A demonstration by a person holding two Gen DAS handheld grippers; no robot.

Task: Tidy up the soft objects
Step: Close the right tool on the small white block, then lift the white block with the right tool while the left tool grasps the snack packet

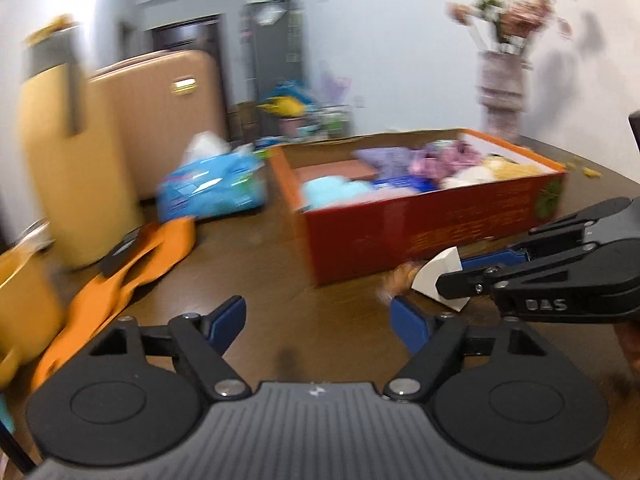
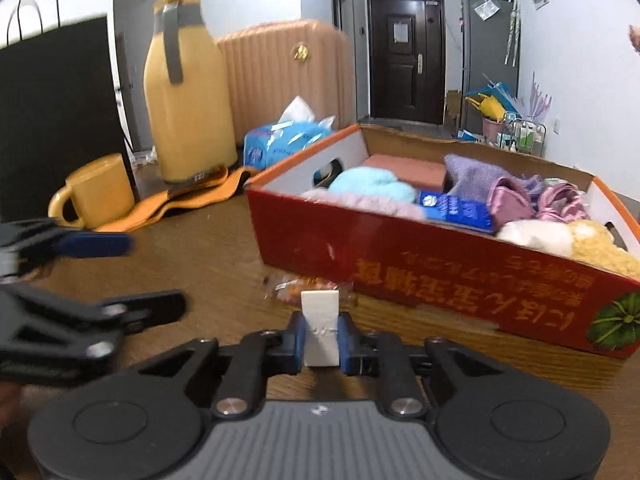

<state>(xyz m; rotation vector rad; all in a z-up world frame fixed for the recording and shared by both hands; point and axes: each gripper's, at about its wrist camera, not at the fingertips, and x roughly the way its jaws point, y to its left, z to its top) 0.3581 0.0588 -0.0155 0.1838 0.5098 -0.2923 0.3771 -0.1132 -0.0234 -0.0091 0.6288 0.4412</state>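
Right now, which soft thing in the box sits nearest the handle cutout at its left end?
The light blue fluffy one, right beside the handle cutout of the red box; the yellow plush lies at the opposite end.

Red cardboard box on brown wooden table, filled with soft items. Left of it: blue tissue pack, then tall yellow jug; yellow mug before the jug. Behind these, ribbed peach suitcase.

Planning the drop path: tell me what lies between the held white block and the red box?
A small orange-wrapped packet on the table, per the right wrist view.
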